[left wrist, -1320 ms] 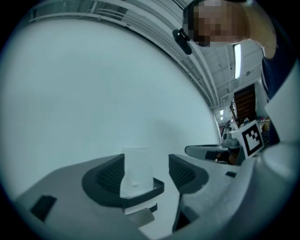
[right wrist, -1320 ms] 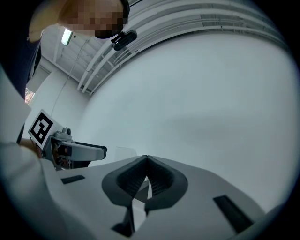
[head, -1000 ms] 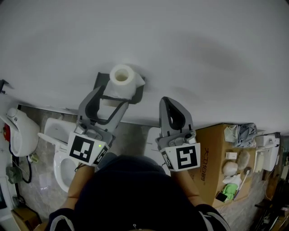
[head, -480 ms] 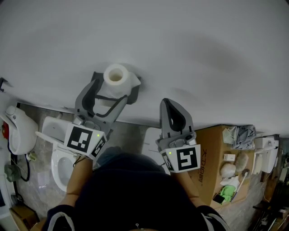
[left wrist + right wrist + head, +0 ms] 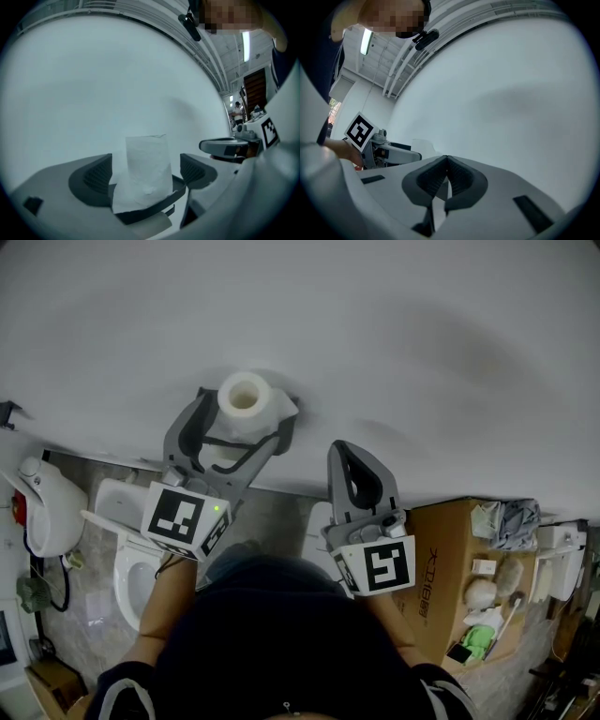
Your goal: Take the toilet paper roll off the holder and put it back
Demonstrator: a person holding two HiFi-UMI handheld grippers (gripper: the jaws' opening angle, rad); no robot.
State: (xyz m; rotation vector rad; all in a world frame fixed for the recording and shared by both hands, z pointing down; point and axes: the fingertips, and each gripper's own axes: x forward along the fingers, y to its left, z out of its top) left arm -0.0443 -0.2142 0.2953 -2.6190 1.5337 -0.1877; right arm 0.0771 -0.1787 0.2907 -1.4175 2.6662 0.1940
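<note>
Since a second ago the left gripper (image 5: 242, 420) has spread its jaws wide. The white toilet paper roll (image 5: 246, 399) stands upright between them, touching neither, on its dark holder (image 5: 154, 208) at the white wall (image 5: 422, 352). That gripper points level. The right gripper (image 5: 359, 465) — jaws closed, empty — hovers alongside, above a toilet (image 5: 127, 568).

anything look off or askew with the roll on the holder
Nothing much. The toilet paper roll stands upright on the holder; the left gripper, its jaws just opening, flanks it without touching. Only its loose tail drapes unevenly over the holder's front.
</note>
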